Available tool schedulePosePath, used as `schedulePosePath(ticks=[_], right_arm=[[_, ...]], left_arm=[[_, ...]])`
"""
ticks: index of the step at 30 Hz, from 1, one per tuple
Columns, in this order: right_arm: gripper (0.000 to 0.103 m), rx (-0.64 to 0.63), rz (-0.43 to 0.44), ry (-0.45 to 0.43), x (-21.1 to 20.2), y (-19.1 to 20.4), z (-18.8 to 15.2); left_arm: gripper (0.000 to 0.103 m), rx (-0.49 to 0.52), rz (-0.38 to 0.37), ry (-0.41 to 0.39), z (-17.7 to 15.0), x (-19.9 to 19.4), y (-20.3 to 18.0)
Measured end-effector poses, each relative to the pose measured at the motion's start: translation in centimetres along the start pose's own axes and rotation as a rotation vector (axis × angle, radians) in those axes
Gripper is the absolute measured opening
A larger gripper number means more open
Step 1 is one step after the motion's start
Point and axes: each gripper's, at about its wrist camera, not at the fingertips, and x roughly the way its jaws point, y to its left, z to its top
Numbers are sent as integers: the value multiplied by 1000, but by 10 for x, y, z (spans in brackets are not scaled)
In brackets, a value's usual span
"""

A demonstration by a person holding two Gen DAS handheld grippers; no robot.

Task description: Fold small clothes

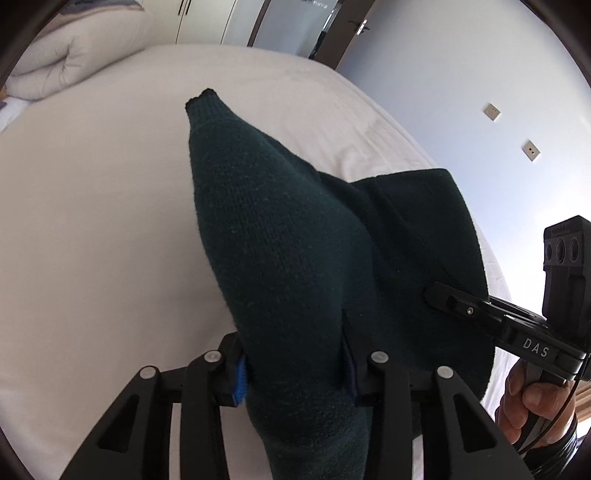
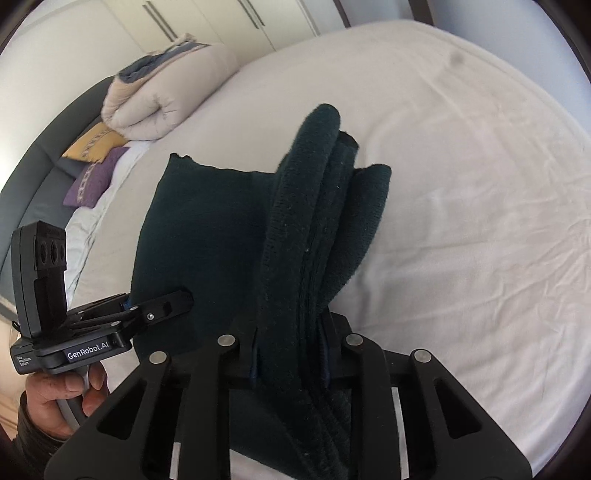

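1. Two pairs of tongs both grip one dark green knitted garment (image 1: 280,236), which is the landmark here. The left tongs (image 1: 295,373) are closed partway on a thick bunch of its fabric, blue pads pressed against the knit on either side.

2. The right tongs (image 2: 290,354) are clamped tighter, on several stacked layers that stand up between the fingers like a folded edge.

3. Each pair shows in the other's view: the right tongs bite the garment's edge at the right of the left-wrist picture, and the left tongs pinch its left edge in the right-wrist picture. A hand (image 2: 55,402) wraps each handle.

4. The garment hangs from these two grips, its far part draping down toward the bed (image 1: 92,206); whether the lower hem touches the sheet I cannot tell. Holding two points along one edge probably serves to keep the cloth spread and under tension, so that a half can be carried over and laid flat.

5. Beyond the garment, toward the headboard, sit a rolled cream duvet (image 2: 162,96) and two cushions, yellow (image 2: 96,146) and purple (image 2: 94,177), well apart from the work.

6. Behind those stand pale wardrobe doors (image 2: 207,22).
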Motion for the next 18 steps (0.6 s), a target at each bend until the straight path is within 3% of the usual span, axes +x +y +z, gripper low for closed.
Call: schedulePosePath(ticks=[5,8,11,14,18], right_arm=[[22,-9,108,3,-28,45,-41],[22,2,167,36,-27,63,-77],[22,64,224,101,-11,70,-117],[22,92,228,145,12,71,-148],[25,150,241,135,32,52,-167]], left_arm=[[41,1,18,-17,-46,-69,18],[41,-13,34,-8,-79,-91,33],[41,-30,53,40,-114,-93,50],[43,-63,65,98,-147,-74,69],[53,-116,33,68,-159,-65,89]])
